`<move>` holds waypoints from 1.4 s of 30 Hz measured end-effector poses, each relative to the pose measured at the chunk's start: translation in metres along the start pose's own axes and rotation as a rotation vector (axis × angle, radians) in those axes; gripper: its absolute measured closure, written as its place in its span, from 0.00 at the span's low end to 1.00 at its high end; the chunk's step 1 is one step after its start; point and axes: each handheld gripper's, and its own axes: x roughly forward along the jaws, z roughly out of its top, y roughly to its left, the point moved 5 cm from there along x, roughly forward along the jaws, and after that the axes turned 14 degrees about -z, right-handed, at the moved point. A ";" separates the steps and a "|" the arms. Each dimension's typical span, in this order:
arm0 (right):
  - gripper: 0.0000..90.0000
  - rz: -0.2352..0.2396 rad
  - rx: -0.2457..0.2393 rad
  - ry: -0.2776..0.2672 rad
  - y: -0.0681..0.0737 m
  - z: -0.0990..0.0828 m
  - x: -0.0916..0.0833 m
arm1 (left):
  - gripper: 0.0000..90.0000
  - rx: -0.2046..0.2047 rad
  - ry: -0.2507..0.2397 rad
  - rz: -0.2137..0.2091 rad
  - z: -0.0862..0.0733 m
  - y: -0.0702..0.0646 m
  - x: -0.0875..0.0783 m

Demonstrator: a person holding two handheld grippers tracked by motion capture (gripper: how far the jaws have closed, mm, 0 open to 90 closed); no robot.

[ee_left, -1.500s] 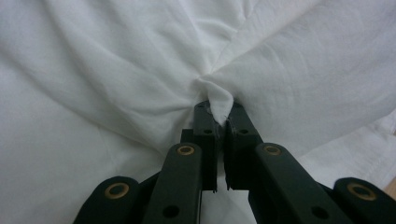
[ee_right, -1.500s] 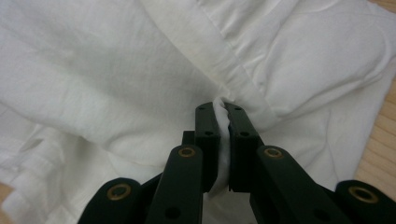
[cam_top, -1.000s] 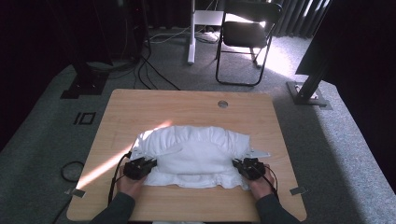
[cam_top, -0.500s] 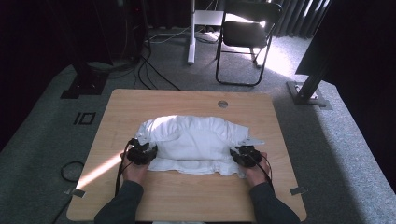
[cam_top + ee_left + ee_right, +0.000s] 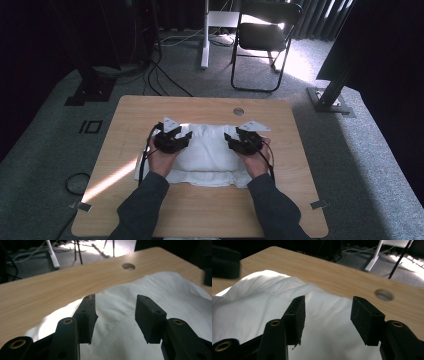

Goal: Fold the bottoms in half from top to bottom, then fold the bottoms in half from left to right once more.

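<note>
You are in the middle of folding the white cloth [image 5: 207, 155], which lies bunched in a soft heap at the centre of the wooden table [image 5: 125, 120], nearer your edge than the round cable hole [image 5: 238, 111] at the far side. A flatter layer of the cloth spreads out on the side of the heap nearest you, and the doubled-over bulk sits on top of it, so in my reading the near edge is already carried over and let go. Your left gripper [image 5: 176, 139] hovers over the left end of the cloth, and its jaws have just been opening; in the left gripper view the two black pads [image 5: 86, 315] stand apart with nothing pinched between them, only cloth lying below. Your right gripper [image 5: 240, 142] hovers over the right end of the cloth, its jaws likewise just opened, and in the right gripper view its pads [image 5: 295, 317] are clear of the fabric with an empty gap between them. So the release looks done and neither tool carries anything. The fold is loose and puffy, and the lower layer pokes out unevenly past the heap towards you. Next you will likely need to pick fresh grip points: I would go to the two ends of the cloth, or to the protruding edge nearest you, close on a single layer at each side, and keep both hands level so the fold lands square.
</note>
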 end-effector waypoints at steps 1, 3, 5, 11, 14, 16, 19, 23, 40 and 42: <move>0.49 -0.001 0.008 0.016 0.005 -0.002 0.010 | 0.58 0.000 0.017 0.002 -0.003 0.000 0.008; 0.48 -0.007 0.018 0.059 0.012 -0.009 0.028 | 0.58 -0.002 0.057 0.006 -0.013 0.001 0.023; 0.48 -0.012 0.026 0.106 0.018 -0.022 0.043 | 0.58 -0.022 0.094 0.007 -0.026 0.005 0.033; 0.47 -0.009 0.003 0.160 0.028 -0.057 0.056 | 0.60 -0.050 0.134 -0.002 -0.066 0.009 0.042; 0.48 -0.001 0.017 0.157 0.030 -0.067 0.057 | 0.61 -0.043 0.127 0.010 -0.076 0.005 0.041; 0.48 -0.007 0.004 0.148 0.032 -0.072 0.057 | 0.61 -0.022 0.131 0.030 -0.081 0.003 0.043; 0.49 -0.005 -0.010 0.140 0.033 -0.076 0.060 | 0.61 -0.029 0.117 0.040 -0.083 0.002 0.043; 0.49 0.003 -0.011 0.140 0.033 -0.077 0.061 | 0.61 -0.057 0.105 0.021 -0.081 0.002 0.037; 0.50 0.003 -0.001 0.131 0.033 -0.078 0.061 | 0.16 -0.189 0.092 0.171 -0.082 0.070 -0.023; 0.50 0.003 -0.001 0.129 0.033 -0.078 0.061 | 0.15 -0.219 0.105 0.165 -0.089 0.076 -0.020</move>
